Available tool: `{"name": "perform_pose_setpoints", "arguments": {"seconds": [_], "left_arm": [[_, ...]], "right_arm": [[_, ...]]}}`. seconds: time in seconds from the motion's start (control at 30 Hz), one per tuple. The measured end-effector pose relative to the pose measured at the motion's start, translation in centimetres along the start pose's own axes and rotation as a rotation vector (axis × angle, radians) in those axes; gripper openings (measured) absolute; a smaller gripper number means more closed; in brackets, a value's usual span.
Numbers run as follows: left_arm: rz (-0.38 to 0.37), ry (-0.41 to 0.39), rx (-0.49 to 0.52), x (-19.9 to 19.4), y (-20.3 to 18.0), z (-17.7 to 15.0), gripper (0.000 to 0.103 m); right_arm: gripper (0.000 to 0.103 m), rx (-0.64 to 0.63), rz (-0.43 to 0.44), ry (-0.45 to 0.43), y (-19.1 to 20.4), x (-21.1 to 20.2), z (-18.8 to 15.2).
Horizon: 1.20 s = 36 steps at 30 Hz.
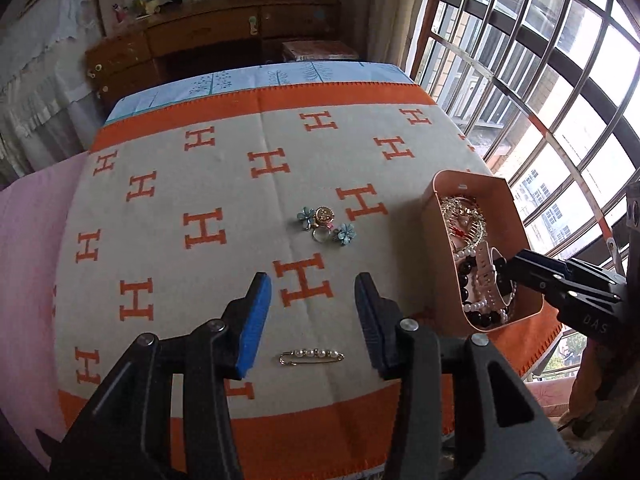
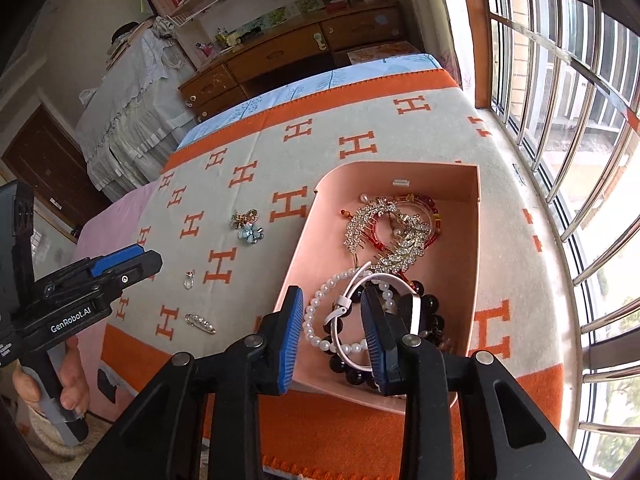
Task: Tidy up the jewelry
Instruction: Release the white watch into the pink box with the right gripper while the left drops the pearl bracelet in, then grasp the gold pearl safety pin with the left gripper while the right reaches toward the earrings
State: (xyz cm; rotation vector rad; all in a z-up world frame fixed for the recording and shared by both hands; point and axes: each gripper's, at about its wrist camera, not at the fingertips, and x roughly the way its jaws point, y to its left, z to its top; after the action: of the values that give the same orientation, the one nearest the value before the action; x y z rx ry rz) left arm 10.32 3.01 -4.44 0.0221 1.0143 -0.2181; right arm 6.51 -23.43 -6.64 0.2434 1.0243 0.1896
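Note:
A pink box (image 2: 476, 240) on the H-patterned blanket holds rhinestone combs (image 2: 394, 236), a pearl string (image 2: 320, 320), black beads and a white strap. It also shows in the left wrist view (image 1: 520, 216). My right gripper (image 2: 332, 336) is open, its fingers just over the box's near end above the pearls and strap, holding nothing. My left gripper (image 1: 312, 320) is open and empty above a pearl pin (image 1: 311, 356). Two blue flower pieces (image 1: 344, 233), a gold brooch (image 1: 324, 214) and a clear pendant (image 1: 321, 235) lie farther out.
The blanket (image 1: 200, 184) covers a table with an orange border. A barred window (image 1: 560, 80) runs along the right. A wooden dresser (image 1: 220, 36) stands behind the table. A pink cloth (image 1: 24, 260) lies to the left.

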Motion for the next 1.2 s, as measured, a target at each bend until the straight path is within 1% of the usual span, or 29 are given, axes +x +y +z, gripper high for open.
{"name": "perform_pose_setpoints", "arguments": {"seconds": [0.03,0.1,0.23,0.4,0.53,0.7,0.8,0.87,0.93,1.0,1.07,1.2], "left_arm": [[0.006,-0.004,-0.018,-0.1,0.7,-0.1,0.04],[0.015,-0.015,-0.05,-0.5,2.1,-0.4,0.04],[0.024,-0.025,-0.098,-1.1,4.1,-1.1,0.04],[0.027,-0.02,-0.117,-1.2,5.3,-2.3,0.04],[0.01,-0.01,-0.087,-1.2,5.4,-3.6,0.04],[-0.037,0.004,-0.004,-0.8,4.2,-5.2,0.04],[-0.095,0.027,0.056,-0.1,3.4,-5.9,0.04],[-0.15,0.043,0.121,0.5,2.8,-6.2,0.04],[-0.191,0.049,0.209,1.1,2.3,-6.4,0.04],[-0.203,0.063,0.304,1.8,1.8,-6.4,0.04],[-0.213,0.083,0.376,2.7,1.4,-6.2,0.04],[-0.252,0.132,0.463,4.5,1.1,-5.5,0.04]], "right_arm": [[0.035,-0.008,-0.003,-0.022,0.3,-0.3,0.0],[0.035,-0.023,-0.009,-0.058,0.9,-1.4,-0.2],[0.035,-0.048,-0.007,-0.098,2.2,-2.8,-0.4],[0.035,-0.072,0.014,-0.108,3.7,-3.2,-0.7],[0.036,-0.085,0.029,-0.085,4.7,-2.7,-1.3],[0.035,-0.112,0.039,-0.051,6.1,-1.8,-1.8],[0.035,-0.125,0.041,-0.044,6.8,-1.5,-2.1],[0.035,-0.131,0.042,-0.04,7.3,-1.4,-2.3],[0.035,-0.136,0.046,-0.032,7.6,-1.1,-2.4],[0.036,-0.14,0.05,-0.02,7.8,-0.8,-2.7],[0.036,-0.141,0.052,-0.009,8.0,-0.4,-2.8],[0.036,-0.14,0.048,-0.008,8.1,-0.2,-2.8]]}}
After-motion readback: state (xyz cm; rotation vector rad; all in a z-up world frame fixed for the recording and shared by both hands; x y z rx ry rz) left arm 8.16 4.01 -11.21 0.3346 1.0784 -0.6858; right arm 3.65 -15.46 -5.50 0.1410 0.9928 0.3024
